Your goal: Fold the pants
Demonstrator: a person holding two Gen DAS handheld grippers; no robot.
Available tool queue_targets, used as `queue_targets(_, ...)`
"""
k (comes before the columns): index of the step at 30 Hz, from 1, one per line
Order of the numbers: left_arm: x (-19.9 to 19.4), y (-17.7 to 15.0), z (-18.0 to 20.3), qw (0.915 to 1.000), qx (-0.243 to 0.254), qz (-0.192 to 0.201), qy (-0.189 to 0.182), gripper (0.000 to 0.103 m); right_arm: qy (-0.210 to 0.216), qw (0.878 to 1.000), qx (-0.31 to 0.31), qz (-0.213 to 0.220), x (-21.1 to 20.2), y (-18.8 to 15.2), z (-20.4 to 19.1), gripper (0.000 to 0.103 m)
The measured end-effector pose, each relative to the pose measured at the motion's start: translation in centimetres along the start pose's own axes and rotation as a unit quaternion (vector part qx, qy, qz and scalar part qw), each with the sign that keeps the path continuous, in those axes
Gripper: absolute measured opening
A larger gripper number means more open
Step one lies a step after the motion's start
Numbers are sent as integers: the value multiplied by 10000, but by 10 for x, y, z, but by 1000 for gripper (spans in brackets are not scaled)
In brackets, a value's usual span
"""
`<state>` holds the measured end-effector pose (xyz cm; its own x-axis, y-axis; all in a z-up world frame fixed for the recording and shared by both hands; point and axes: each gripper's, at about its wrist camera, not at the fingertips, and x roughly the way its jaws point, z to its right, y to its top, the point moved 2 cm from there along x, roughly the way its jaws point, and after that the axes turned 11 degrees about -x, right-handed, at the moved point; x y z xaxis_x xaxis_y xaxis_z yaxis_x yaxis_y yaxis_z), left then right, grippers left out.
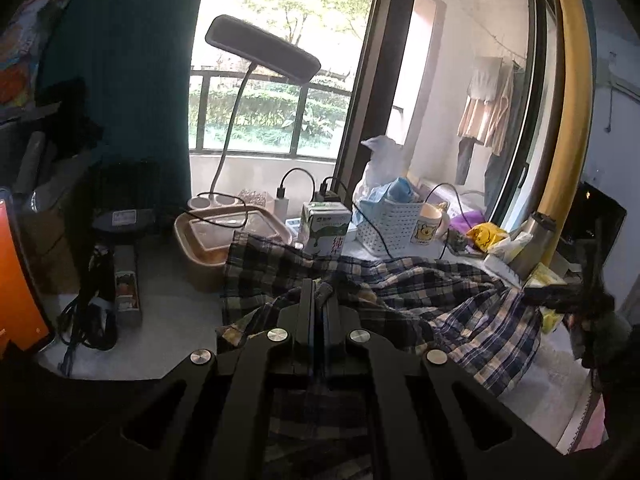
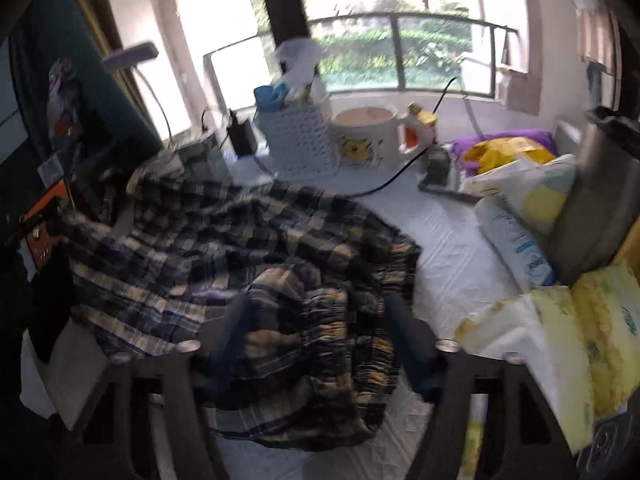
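Observation:
The plaid pants [image 1: 400, 292] lie crumpled across the white table [image 1: 168, 300]. My left gripper [image 1: 318, 286] is shut on a fold of the pants near their left edge and holds it slightly raised. In the right wrist view the pants [image 2: 224, 248] spread from the left to the middle, with the gathered elastic waistband [image 2: 340, 332] nearest. My right gripper [image 2: 316, 312] is open, its fingers [image 2: 236, 320] standing on either side of the waistband, not closed on it. The right gripper also shows at the right edge of the left wrist view [image 1: 568, 296].
A desk lamp [image 1: 260, 48], a lidded food box [image 1: 224, 236], a milk carton [image 1: 324, 232], a white basket [image 2: 296, 140], a mug [image 2: 368, 136], cables and tissue packs [image 2: 560, 320] crowd the table's back and right. A phone [image 1: 16, 272] stands at the left.

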<state>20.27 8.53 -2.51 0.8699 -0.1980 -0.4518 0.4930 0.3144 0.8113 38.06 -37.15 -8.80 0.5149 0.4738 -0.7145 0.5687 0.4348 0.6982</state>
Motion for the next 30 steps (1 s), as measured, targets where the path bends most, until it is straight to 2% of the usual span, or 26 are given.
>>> queue_targets(1,0,1,1,10000,20,13,-35,1,52,9999,-77,-135,7,-1,-2,60)
queue_targets(3,2,3,4,9999,73,39,-65,1,69,9992,-239,-307,20,-2,-8,14)
queue_targets(5,5,6,6,9998,139,76,-86,1,-94,9990,-275,-341,25,-3,-9,9)
queue_targets(10,17,25,8,9990,393,202,-61,1,-627,9969,-382,294,-3,21,-6,8)
queue_targets(14,35,43,7,9983,531,236,-73,1,-1170,9898,-327,745,-21,45,12,8)
queue_targets(18,67,59,5,9975,686,123,-84,1,-1433,9848,-200,959,-18,64,34,8)
queue_targets(20,85,63,4,9970,769,75,-79,1,-1568,9829,-173,949,-9,69,45,8)
queue_targets(24,121,67,-3,9960,893,-86,-27,1,-1581,9842,-8,802,17,73,61,8)
queue_targets(30,164,63,-29,9965,588,-570,158,4,-1550,9867,227,426,58,67,75,8)
